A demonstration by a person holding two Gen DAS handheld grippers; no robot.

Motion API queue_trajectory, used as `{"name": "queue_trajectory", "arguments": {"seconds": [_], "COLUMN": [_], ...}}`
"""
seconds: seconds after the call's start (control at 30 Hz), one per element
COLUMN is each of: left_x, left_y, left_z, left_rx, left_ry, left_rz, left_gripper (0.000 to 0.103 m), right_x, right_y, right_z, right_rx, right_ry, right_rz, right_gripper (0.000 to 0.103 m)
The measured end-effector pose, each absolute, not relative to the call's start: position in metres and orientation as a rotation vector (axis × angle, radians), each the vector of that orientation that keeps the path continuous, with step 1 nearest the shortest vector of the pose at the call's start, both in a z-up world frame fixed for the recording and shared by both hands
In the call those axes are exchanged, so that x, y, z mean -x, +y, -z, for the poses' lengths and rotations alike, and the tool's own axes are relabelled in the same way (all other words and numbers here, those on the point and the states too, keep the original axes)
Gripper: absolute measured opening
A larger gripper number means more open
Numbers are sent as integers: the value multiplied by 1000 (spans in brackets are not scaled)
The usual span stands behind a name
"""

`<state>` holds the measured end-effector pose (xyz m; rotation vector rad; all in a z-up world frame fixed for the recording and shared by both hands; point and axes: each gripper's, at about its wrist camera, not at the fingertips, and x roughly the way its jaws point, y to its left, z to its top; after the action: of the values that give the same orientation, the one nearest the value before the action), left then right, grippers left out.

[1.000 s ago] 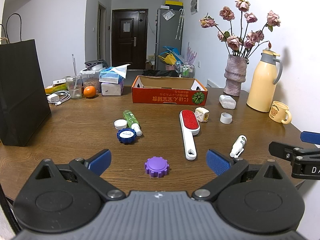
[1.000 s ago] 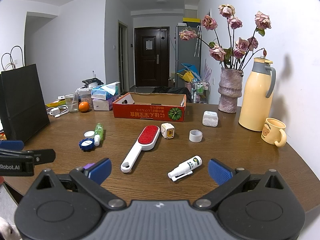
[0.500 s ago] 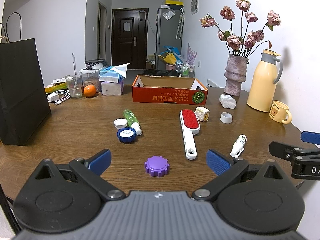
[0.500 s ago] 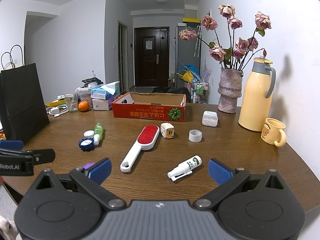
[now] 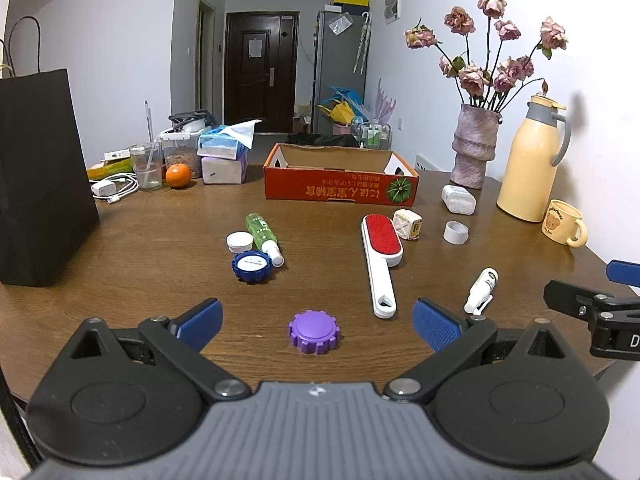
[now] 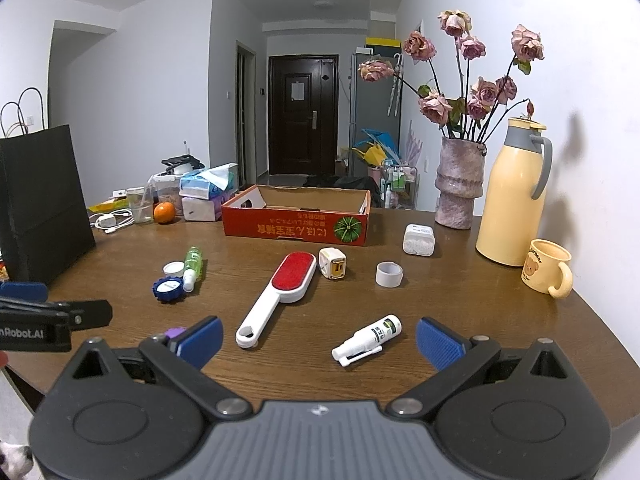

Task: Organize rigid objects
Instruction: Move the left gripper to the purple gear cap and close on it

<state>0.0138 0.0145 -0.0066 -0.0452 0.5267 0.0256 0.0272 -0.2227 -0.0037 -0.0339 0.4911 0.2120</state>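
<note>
On the brown wooden table lie a purple cap (image 5: 314, 332), a blue lid (image 5: 252, 266), a white cap (image 5: 239, 241), a green bottle (image 5: 262, 233), a red and white lint brush (image 5: 380, 254), a white spray bottle (image 6: 369, 339), a cube charger (image 6: 333, 263) and a tape roll (image 6: 389, 274). An open red cardboard box (image 5: 340, 190) stands behind them. My left gripper (image 5: 318, 322) is open, with the purple cap lying between its fingers. Held open, my right gripper (image 6: 319, 338) hovers near the spray bottle and the brush handle.
A black paper bag (image 5: 38, 176) stands at the left. A vase of roses (image 6: 458, 188), a yellow thermos (image 6: 510, 204), a mug (image 6: 546, 266) and a white jar (image 6: 419, 239) are at the right. Tissue boxes (image 5: 224, 156), an orange (image 5: 178, 175), a glass and cables crowd the back left.
</note>
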Motion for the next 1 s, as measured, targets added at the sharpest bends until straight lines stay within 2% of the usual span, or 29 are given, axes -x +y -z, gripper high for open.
{"name": "queue_trajectory", "arguments": {"seconds": [1.0], "left_x": [-90], "left_y": [6], "left_z": [59], "left_rx": [53], "left_ry": [666], "left_rz": [-24], "left_gripper": [103], "right_x": [-80], "right_y": [-226], "right_z": [41], "right_rx": [46], "right_ry": [544], "right_rz": [-215], "right_gripper": [103]}}
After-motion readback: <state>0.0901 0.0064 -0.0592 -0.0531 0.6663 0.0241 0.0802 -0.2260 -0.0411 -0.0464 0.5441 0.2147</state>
